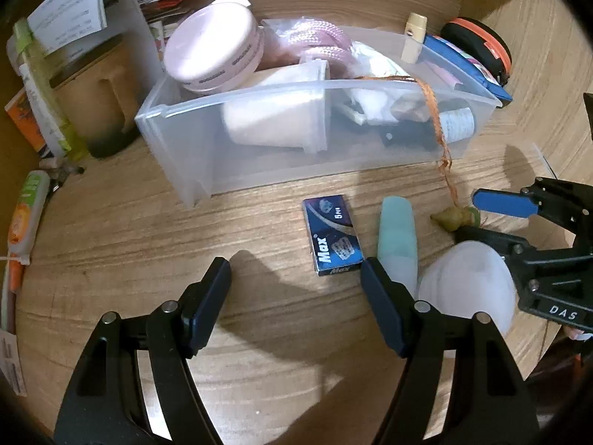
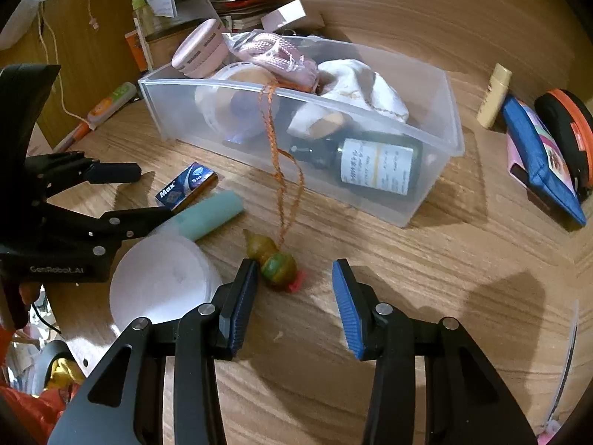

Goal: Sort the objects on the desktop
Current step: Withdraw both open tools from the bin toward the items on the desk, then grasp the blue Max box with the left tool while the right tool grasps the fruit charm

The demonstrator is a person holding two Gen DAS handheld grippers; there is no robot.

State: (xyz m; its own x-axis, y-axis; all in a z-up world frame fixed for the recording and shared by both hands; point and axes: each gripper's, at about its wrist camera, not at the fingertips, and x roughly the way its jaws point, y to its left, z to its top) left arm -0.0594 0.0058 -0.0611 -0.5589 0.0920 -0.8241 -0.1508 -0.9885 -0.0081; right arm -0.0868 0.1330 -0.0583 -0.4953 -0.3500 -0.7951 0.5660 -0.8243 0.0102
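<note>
left claw [image 1: 296, 278] is spread wide with nothing in it, the blue max box [image 1: 332, 235] just ahead of its tips on the surface [image 1: 148, 230]. i'd straddle the box's narrow sides, then squeeze. right claw [image 2: 294, 289] is partly spread, empty, gourd charm [image 2: 274, 259] against its left pad.

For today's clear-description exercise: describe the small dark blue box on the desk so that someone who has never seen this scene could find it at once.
Start at the clear plastic bin in the middle of the wooden desk. On the bare wood just in front of its long side lies the small dark blue box, flat, beside a pale green tube. It alone is rectangular and printed with "Max".
</note>
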